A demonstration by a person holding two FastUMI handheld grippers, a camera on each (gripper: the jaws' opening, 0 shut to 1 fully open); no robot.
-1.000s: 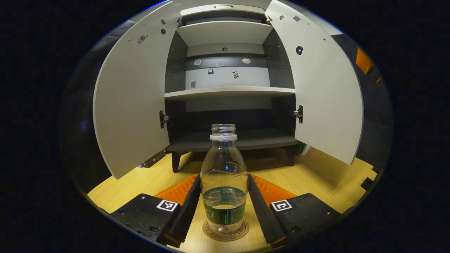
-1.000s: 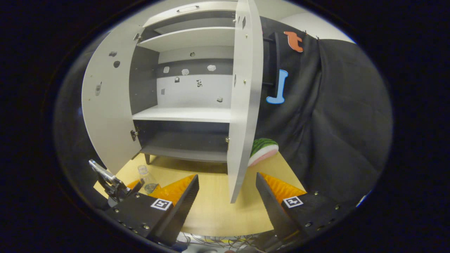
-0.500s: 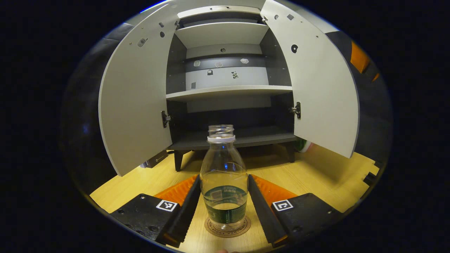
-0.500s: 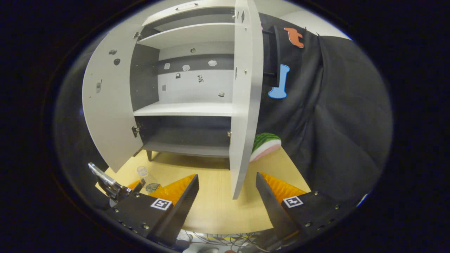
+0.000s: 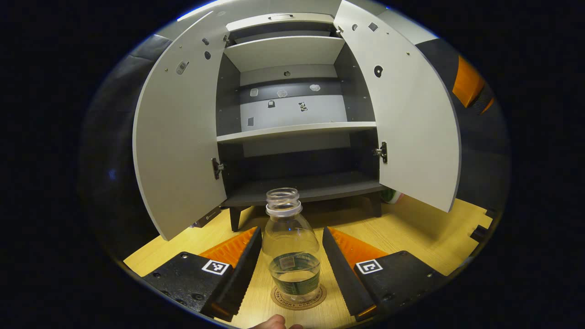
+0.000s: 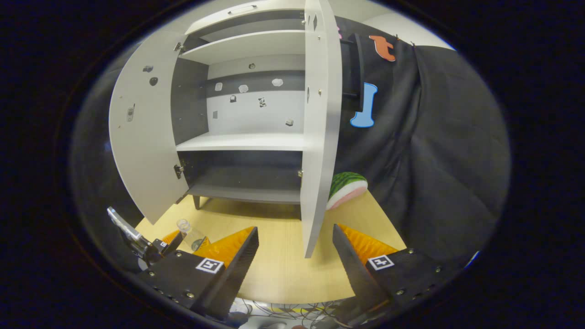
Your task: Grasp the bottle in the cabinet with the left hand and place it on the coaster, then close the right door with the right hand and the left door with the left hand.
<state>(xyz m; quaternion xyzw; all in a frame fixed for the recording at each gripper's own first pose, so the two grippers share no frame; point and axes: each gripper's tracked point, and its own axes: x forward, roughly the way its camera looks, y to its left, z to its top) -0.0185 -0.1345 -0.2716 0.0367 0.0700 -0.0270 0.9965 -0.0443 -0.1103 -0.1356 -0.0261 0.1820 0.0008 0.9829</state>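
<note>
A clear, uncapped bottle [image 5: 291, 249] with a dark label and a little water stands upright on the round coaster [image 5: 315, 298] on the wooden table. My left gripper [image 5: 291, 229] is open, its fingers on either side of the bottle with a gap on both sides. The cabinet's left door [image 5: 178, 151] and right door [image 5: 411, 128] both stand wide open. In the right gripper view my right gripper [image 6: 293, 230] is open and holds nothing, and the right door [image 6: 320, 137] shows edge-on just beyond its fingers. The bottle [image 6: 187, 230] and the left gripper [image 6: 153, 249] sit low on the left.
The cabinet [image 5: 297, 130] has bare shelves and stands on short legs on the wooden table [image 5: 411, 228]. A watermelon-slice toy [image 6: 347, 187] lies to the right of the cabinet, behind the right door. Black cloth hangs on the right. A fingertip [image 5: 274, 323] shows at the bottom edge.
My left gripper has drawn back and risen from the bottle, which stays put on the coaster and looks smaller. The right gripper has shifted only slightly, and both doors are as before.
</note>
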